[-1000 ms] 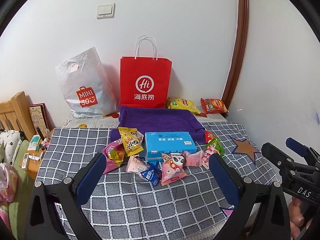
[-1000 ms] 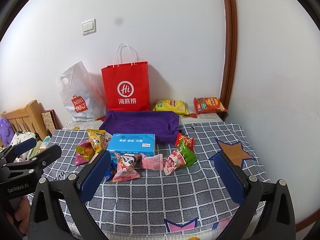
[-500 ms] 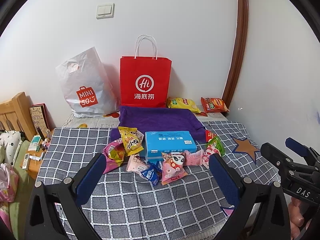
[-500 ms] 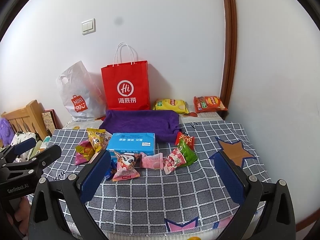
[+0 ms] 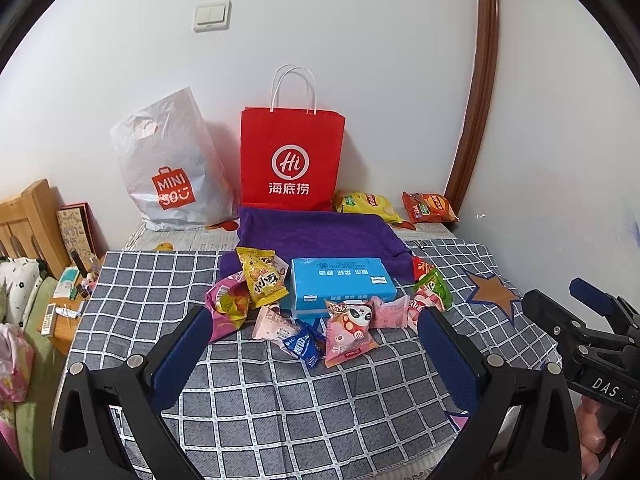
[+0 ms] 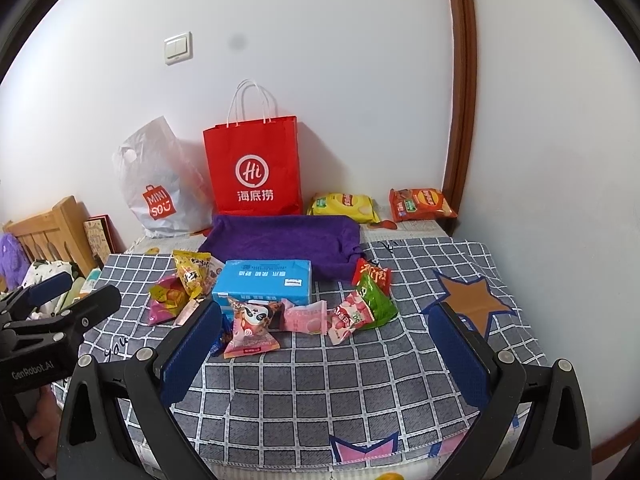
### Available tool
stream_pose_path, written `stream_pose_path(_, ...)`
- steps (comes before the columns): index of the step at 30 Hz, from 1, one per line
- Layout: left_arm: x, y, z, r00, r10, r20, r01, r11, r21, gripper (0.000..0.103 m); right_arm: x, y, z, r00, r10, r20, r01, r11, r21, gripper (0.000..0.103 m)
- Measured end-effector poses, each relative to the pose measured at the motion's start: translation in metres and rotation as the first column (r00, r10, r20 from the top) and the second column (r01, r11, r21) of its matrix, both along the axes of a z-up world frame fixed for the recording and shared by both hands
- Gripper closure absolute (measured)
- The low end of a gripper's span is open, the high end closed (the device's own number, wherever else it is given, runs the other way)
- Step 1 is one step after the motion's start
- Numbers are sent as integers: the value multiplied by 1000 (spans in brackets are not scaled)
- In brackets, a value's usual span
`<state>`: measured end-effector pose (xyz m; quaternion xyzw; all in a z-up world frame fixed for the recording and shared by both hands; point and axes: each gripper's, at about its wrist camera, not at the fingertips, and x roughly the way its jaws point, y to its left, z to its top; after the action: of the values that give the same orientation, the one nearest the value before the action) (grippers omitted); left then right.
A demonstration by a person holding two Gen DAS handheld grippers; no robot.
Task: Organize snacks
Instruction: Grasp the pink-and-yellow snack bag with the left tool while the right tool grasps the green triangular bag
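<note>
Flanking snack pile (image 5: pixel 320 304): red bag (image 5: pixel 292 160); purple cloth (image 5: pixel 320 236).

Wall switch (image 5: pixel 212 15) mounted high on white wall. Brown door trim (image 6: pixel 460 100) at right corner. Wooden headboard (image 5: pixel 28 224) at left; framed picture (image 5: pixel 76 228) beside it. Small items on side stand (image 5: pixel 64 304), possibly toiletries.
</note>
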<state>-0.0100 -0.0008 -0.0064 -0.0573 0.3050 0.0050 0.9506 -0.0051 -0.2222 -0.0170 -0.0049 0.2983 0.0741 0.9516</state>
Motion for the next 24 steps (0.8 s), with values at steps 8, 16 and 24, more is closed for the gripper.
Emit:
stream_pose_path(8, 23, 19, -33, 998, 1, -59, -3, 1000, -28, 0, 24, -7, -28, 999, -13, -48, 12, 1000, -8, 1)
stream_pose_path(16, 58, 51, -66, 991, 33, -131, -41, 998, -53, 1, 76, -25, -71, 992, -25, -123, 27, 1000, 15, 1)
stream_pose_path(24, 91, 68, -91, 983, 43, -178, -55, 996, -65, 1, 131, -43, -120, 976, -83, -199, 81, 997, -15, 6)
